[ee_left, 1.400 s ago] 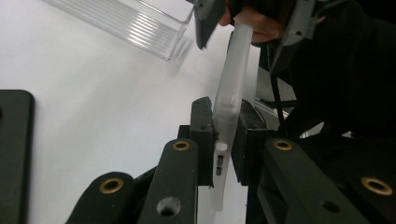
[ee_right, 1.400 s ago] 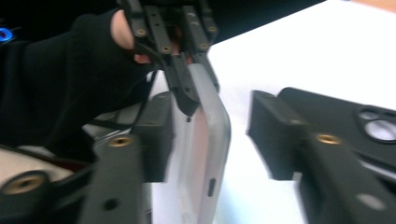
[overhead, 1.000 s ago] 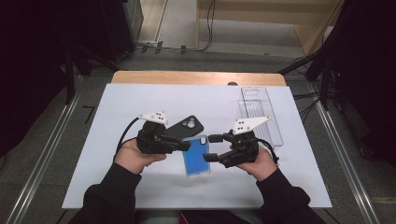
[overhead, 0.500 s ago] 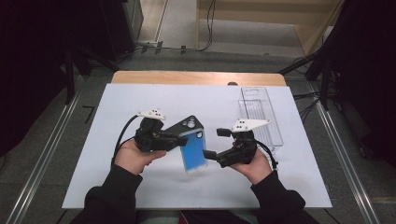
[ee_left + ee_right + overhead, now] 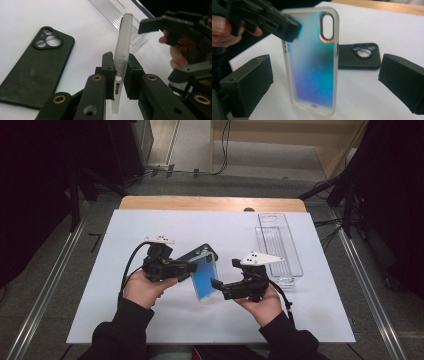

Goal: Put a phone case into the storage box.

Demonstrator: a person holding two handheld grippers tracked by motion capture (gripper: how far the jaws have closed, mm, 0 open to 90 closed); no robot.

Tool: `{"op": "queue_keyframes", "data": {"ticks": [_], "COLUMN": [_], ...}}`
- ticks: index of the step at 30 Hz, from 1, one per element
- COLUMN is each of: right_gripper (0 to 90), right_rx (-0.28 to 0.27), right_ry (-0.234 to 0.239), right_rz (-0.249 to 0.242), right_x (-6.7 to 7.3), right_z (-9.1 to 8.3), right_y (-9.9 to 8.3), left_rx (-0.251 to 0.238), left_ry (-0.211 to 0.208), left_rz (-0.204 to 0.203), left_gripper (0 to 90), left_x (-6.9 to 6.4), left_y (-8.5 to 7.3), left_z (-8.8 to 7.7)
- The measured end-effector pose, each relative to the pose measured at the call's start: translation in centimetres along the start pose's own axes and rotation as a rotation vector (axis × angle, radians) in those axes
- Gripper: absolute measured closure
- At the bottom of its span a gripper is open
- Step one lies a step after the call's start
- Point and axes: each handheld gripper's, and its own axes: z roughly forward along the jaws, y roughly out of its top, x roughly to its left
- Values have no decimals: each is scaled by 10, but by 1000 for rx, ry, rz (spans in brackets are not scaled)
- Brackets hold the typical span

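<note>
Above the worktop, centre: blue translucent phone case, lifted clear, tilted.
Left tool: clamped on the case's side edge.
Right tool: jaws just opened wide, one on either side of the case, pads apart from it.
Behind: black phone case, flat.
Far right: clear tray.

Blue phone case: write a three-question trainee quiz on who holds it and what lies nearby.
1. True or false: the left gripper is shut on the blue phone case.
2. How do the jaws of the right gripper stand? A: open, clear of the case. B: clamped on it.
3. What lies flat on the table behind the held case?

Key
1. True.
2. A; they have just been opening.
3. A black phone case; a clear tray sits farther right.
</note>
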Motion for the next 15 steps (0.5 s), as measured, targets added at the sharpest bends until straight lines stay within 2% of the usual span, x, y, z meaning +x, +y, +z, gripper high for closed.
{"op": "queue_keyframes", "data": {"ticks": [2,5,11,15], "right_gripper": [0,0,0,0], "right_rx": [14,26,39,50], "right_ry": [-29,-48,-88,-93], "right_rz": [14,18,-1,4], "right_x": [2,4,11,14], "right_z": [3,7,14,17], "right_y": [-2,-4,-6,-7], "left_rx": [-28,-37,-18,-12], "left_ry": [18,25,24,26], "left_rz": [-3,-5,-34,-27], "left_gripper": [809,809,809,809], "left_x": [-2,-5,-7,-10], "left_y": [0,0,-1,-2], "left_z": [-1,0,4,6]}}
